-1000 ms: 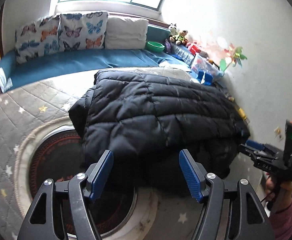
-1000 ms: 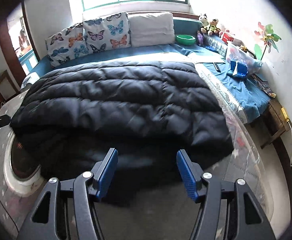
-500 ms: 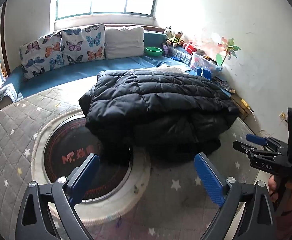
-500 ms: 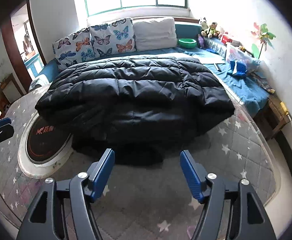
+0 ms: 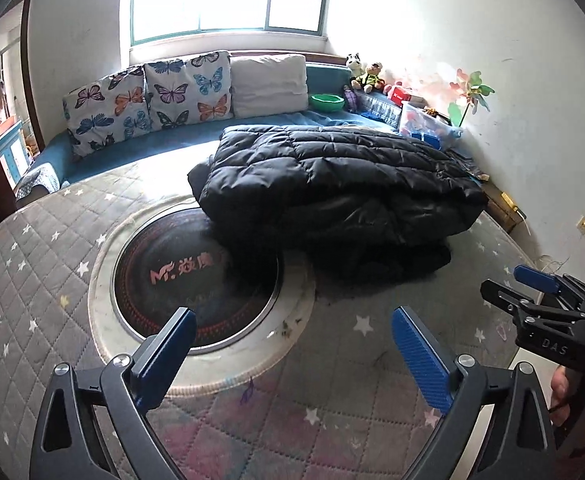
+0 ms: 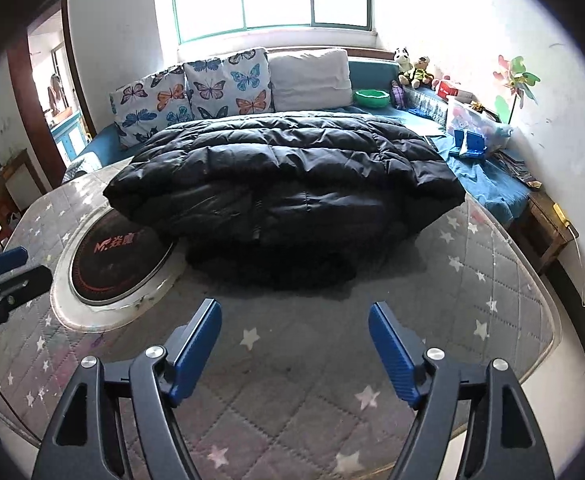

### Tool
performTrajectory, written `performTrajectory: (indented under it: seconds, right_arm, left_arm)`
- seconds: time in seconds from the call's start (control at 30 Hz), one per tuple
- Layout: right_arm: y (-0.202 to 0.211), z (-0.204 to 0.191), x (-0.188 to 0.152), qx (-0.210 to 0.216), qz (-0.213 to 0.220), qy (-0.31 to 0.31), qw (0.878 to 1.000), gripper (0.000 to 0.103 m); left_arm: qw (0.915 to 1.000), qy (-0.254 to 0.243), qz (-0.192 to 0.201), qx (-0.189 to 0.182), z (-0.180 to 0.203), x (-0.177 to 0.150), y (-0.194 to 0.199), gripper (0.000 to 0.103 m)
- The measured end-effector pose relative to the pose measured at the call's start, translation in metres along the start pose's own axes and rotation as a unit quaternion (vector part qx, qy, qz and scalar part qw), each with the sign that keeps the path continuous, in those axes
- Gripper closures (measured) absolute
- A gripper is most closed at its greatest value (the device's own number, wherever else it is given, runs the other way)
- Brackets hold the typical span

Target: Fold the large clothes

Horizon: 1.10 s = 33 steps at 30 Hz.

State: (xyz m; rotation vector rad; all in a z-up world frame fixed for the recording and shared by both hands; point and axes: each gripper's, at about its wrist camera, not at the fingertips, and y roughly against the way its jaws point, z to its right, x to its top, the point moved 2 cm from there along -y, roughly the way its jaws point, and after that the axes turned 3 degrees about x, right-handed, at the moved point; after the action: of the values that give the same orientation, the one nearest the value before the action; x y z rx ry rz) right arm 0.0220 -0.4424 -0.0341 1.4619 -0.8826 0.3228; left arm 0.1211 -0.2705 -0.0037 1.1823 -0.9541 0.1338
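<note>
A black quilted puffer jacket (image 5: 332, 176) (image 6: 284, 168) lies folded in a thick stack on the far half of a round table with a grey star-patterned cover (image 5: 32, 280) (image 6: 472, 300). Its left edge overlaps a round black hotplate (image 5: 196, 276) (image 6: 120, 264) set into the table. My left gripper (image 5: 292, 320) stands wide open over the cover, well short of the jacket, with nothing between its fingers. My right gripper (image 6: 294, 308) hangs short of the jacket's near edge; its jaws are opening and hold nothing. Each wrist view catches the other gripper at its side: the right gripper (image 5: 532, 284), the left gripper (image 6: 0, 276).
Behind the table runs a blue bench (image 5: 104, 156) with butterfly cushions (image 5: 148, 100), a white pillow (image 5: 268, 84), a green bowl (image 5: 326, 101), soft toys (image 5: 366, 74) and a clear plastic box (image 6: 476, 124). A pinwheel (image 6: 516, 80) stands by the right wall. A person (image 6: 54, 92) is in the doorway at left.
Both grippers have drawn back from the jacket toward the table's near side and spread their jaws wider. The jacket stays folded on the table, looking smaller and farther off.
</note>
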Motion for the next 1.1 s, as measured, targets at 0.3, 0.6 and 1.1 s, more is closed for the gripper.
performTrajectory:
  seconds: [0.3, 0.6, 1.1]
  right_arm:
    - [0.015, -0.001, -0.003, -0.011, 0.018, -0.009, 1.0, 0.02]
    - [0.018, -0.007, -0.007, -0.004, 0.016, -0.004, 1.0, 0.02]
    - [0.018, -0.01, -0.006, 0.001, 0.016, -0.004, 1.0, 0.02]
  left_arm:
    - [0.9999, 0.004, 0.008, 0.006, -0.001, -0.004, 0.013, 0.0]
    - [0.9999, -0.005, 0.001, 0.014, 0.003, -0.007, 0.011, 0.0]
    - [0.9996, -0.02, -0.002, 0.019, 0.012, -0.01, 0.004, 0.0]
